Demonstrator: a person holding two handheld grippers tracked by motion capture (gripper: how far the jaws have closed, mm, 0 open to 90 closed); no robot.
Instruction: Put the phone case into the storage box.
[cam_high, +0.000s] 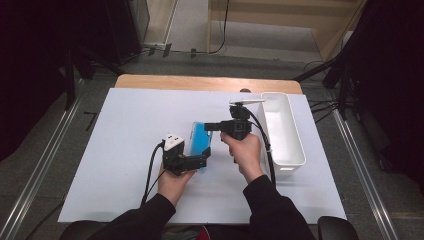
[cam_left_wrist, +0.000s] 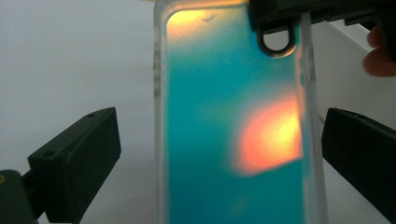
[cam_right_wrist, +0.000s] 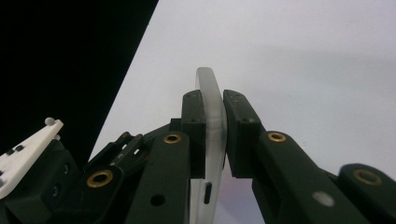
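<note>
The blue phone case (cam_high: 201, 139) was held just above the white surface (cam_high: 120, 150), its far edge clamped by the right hand-held gripper (cam_right_wrist: 214, 135), while the left hand-held gripper (cam_left_wrist: 219, 154) stood released astride it, best closed squarely on both sides.

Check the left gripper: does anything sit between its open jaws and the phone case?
Nothing visible does. The left gripper straddles the phone case with open gaps on both sides, while the right gripper pinches the case's far edge.
</note>
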